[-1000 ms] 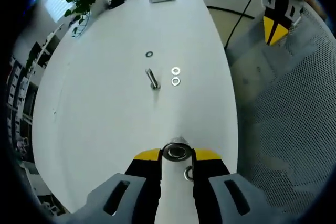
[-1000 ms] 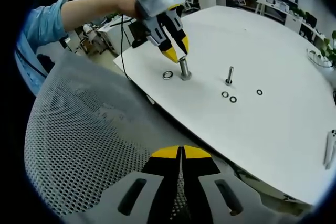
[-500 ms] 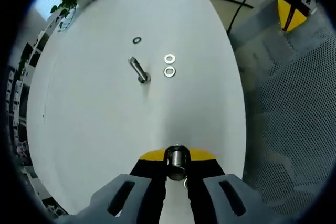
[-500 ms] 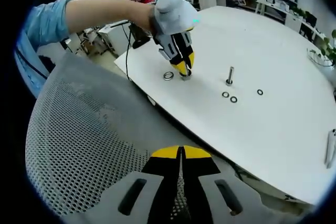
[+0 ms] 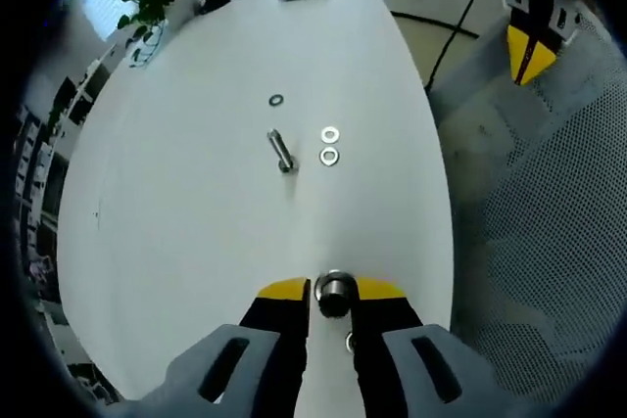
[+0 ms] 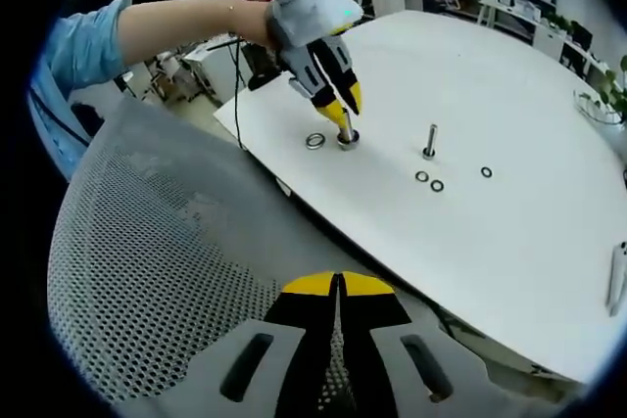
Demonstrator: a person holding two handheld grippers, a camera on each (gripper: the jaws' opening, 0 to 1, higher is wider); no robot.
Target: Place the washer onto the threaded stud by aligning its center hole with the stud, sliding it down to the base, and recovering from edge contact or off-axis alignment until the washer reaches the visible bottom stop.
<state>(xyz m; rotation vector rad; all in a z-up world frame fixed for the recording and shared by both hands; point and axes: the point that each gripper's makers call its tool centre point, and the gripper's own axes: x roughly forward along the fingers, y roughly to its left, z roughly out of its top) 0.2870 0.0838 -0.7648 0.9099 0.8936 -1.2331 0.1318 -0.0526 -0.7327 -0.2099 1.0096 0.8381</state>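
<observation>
Left gripper view: left gripper positioned over near threaded stud, jaws parted, flanking stud top. Loose washer seen flat on table just beside stud base, not yet threaded.

Right gripper view: right gripper held over mesh chair, jaws closed, empty. Washer seen beside stud. Probable risk: edge contact from off-axis lowering, jamming on threads.
</observation>
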